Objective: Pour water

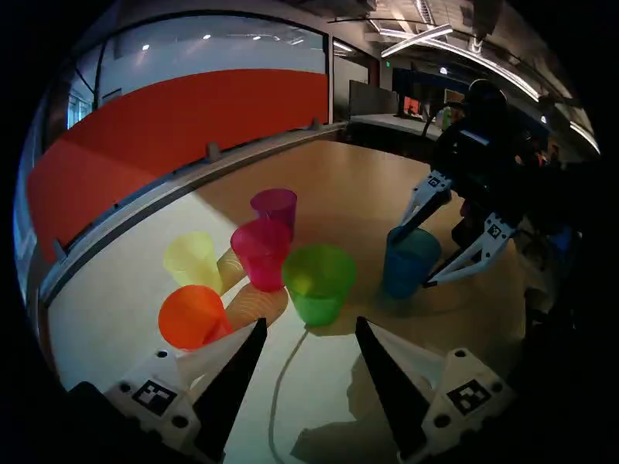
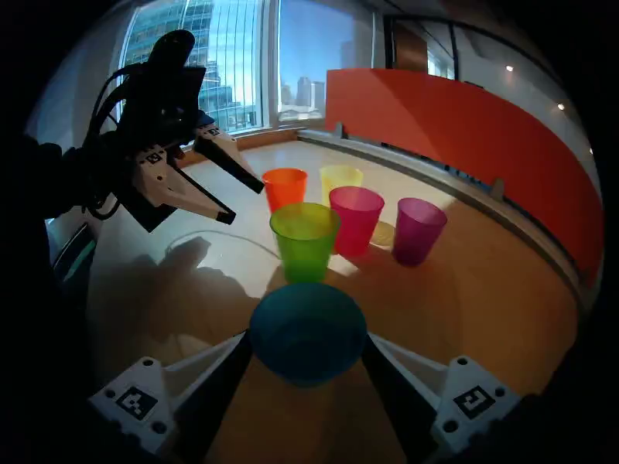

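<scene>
Both fingers of right hand-held gripper (image 2: 307,338) clamp the blue cup (image 2: 307,321) — left hand-held gripper (image 1: 310,323) spread, empty. Lift level, tip slowly over green cup (image 2: 304,232) — likely target.

Either side of the blue cup (image 2: 308,352), your right gripper (image 2: 307,336) has white wedge-shaped fingers (image 2: 189,371) faced with black tapering pads (image 2: 220,394). Each finger carries a square black-and-white marker (image 2: 135,402) ringed by dark screw holes (image 2: 159,427). Beyond the blue cup and to its left, your left gripper (image 2: 244,203) shows the same white fingers, black tips and small markers, under a bulky black housing (image 2: 159,85) with dark cables (image 2: 104,100) looping off it.
</scene>
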`<state>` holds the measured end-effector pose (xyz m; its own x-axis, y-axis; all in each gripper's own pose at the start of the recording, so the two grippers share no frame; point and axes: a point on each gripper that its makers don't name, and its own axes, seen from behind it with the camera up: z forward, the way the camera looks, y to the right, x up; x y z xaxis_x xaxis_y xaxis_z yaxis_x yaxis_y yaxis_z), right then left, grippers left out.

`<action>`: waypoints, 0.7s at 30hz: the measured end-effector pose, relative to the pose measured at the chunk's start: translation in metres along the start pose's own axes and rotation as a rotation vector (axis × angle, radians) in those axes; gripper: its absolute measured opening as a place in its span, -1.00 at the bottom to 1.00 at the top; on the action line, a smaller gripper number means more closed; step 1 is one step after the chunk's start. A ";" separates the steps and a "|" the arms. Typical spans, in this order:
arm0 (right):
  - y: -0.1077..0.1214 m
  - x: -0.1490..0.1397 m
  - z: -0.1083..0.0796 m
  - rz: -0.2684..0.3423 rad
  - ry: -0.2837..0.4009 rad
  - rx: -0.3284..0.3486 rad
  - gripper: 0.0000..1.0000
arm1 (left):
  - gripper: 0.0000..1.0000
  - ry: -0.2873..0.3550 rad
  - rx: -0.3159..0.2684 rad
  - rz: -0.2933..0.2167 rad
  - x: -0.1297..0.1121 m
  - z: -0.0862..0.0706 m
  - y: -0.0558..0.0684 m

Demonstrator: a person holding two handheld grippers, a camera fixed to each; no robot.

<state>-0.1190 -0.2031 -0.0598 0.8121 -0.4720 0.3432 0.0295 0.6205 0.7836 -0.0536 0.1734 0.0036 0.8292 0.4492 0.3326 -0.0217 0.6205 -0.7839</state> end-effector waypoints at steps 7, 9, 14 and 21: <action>0.004 0.001 0.005 -0.008 0.003 -0.007 0.90 | 0.69 -0.008 -0.006 0.004 -0.001 0.007 0.000; 0.004 0.001 0.006 -0.011 0.004 -0.008 0.82 | 0.69 -0.010 -0.010 0.004 -0.002 0.009 0.001; 0.004 0.002 0.006 -0.013 0.007 -0.009 0.80 | 0.69 -0.020 -0.014 0.006 -0.004 0.014 0.002; 0.009 0.003 0.000 -0.006 0.010 -0.021 0.79 | 0.69 -0.036 -0.011 0.007 -0.005 0.020 0.001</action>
<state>-0.1163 -0.1983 -0.0516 0.8178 -0.4691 0.3335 0.0461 0.6310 0.7744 -0.0690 0.1846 0.0121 0.8086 0.4763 0.3454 -0.0213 0.6104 -0.7918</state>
